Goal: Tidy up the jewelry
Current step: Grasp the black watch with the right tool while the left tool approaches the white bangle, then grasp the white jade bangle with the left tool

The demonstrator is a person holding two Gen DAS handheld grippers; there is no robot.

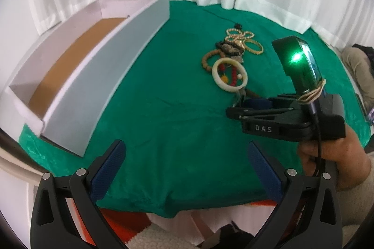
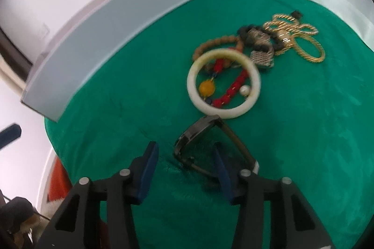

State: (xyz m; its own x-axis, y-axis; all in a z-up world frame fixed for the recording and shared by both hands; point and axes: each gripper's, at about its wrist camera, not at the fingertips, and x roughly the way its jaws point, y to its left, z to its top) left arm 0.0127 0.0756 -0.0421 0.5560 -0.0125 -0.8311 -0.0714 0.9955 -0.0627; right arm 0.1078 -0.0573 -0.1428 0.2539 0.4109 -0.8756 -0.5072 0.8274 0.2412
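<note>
**Right claw straddling the watch, no grip confirmed**

Your right gripper (image 2: 184,169) points steeply down at the green cloth (image 2: 303,132). The wristwatch (image 2: 198,132) lies between its blue pads, its dark case tilted, long axis running from lower left to upper right toward the white bangle (image 2: 224,83) just beyond. The strap loops back beside the right pad (image 2: 222,174). The jaws stand partly closed; the view is blurred, but the pads appear clear of the watch. Your left gripper (image 1: 187,169) hangs wide open over bare cloth, nothing between its pads, with the white box (image 1: 105,76) to its left.
</note>
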